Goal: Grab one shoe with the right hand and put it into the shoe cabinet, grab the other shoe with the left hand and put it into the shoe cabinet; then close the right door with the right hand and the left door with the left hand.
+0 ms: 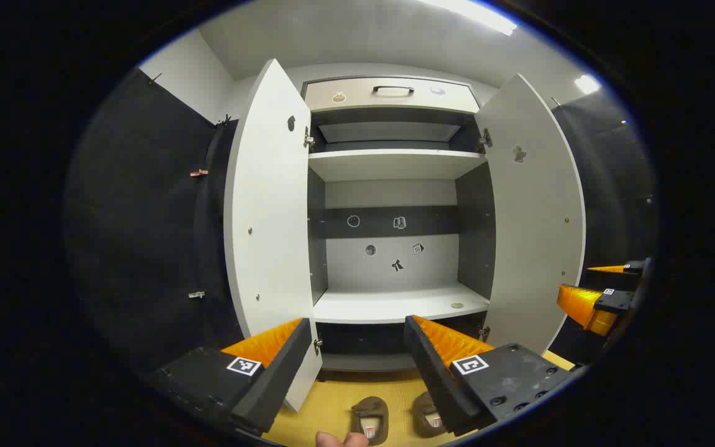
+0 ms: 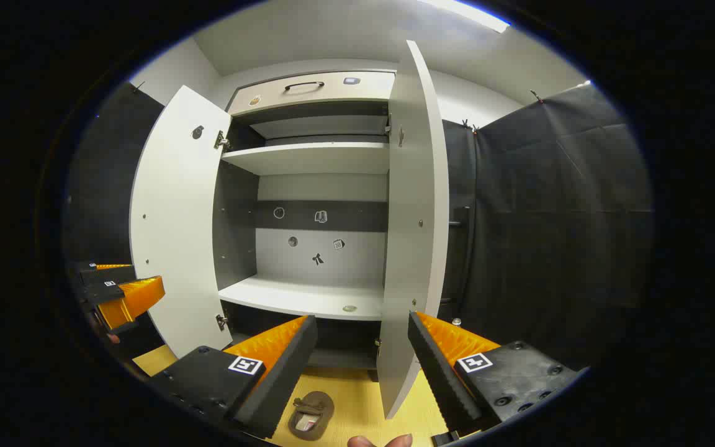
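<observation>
No legible text; stickers on the cabinet's back panel (image 1: pixel 388 248) too small.

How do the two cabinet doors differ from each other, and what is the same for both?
In the right gripper view, the left door shows its broad inner face, while the right door stands nearly edge-on. The right door's lower edge hangs between that gripper's fingers; the left door stands off to the side. Both are white and open.

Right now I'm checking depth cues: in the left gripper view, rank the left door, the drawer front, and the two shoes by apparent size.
1. left door: largest.
2. drawer front.
3. The two shoes: smallest, and alike. One is partly hidden behind a gripper finger, so they stay unranked.
</observation>
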The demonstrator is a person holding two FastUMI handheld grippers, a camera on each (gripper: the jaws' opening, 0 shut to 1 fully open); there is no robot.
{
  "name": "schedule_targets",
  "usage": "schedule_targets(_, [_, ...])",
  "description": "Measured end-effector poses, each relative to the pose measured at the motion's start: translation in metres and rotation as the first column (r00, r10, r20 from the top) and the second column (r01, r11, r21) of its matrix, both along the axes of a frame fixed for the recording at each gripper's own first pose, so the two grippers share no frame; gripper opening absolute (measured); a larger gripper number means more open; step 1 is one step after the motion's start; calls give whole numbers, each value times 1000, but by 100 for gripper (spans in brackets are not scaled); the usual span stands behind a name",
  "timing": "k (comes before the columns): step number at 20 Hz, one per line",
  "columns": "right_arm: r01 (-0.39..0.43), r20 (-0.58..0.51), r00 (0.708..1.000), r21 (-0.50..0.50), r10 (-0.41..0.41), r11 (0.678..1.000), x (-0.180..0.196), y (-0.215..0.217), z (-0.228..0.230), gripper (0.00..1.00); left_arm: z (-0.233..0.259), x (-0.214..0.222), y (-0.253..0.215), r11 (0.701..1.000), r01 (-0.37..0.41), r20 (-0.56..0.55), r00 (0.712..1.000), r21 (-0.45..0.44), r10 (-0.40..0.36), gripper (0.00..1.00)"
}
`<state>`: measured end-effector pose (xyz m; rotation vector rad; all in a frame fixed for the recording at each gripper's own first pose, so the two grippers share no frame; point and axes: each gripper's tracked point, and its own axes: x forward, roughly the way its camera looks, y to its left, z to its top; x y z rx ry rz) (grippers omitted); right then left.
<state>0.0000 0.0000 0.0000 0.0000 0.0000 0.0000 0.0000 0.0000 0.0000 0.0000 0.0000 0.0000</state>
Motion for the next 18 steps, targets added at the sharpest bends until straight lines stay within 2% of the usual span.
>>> schedule_targets(9, [16, 3, 1000, 8, -16, 1000, -1, 5, 3, 95, -2, 2, -1, 1000, 23, -7, 1000, 13, -23, 96])
schedule_targets(10, [19, 3, 1000, 6, -19, 1000, -1, 5, 3, 98, -1, 1, 0, 1000, 24, -7, 1000, 15, -24, 96])
schedule_targets(17, [23, -5, 1000, 9, -23, 1000, -1, 10, 2, 98, 1, 1, 5, 999, 32, 3, 999, 14, -32, 96])
schedule_targets(18, [19, -6, 1000, 10, -19, 1000, -1, 13, 1, 95, 1, 1, 6, 999, 32, 5, 999, 13, -32, 96])
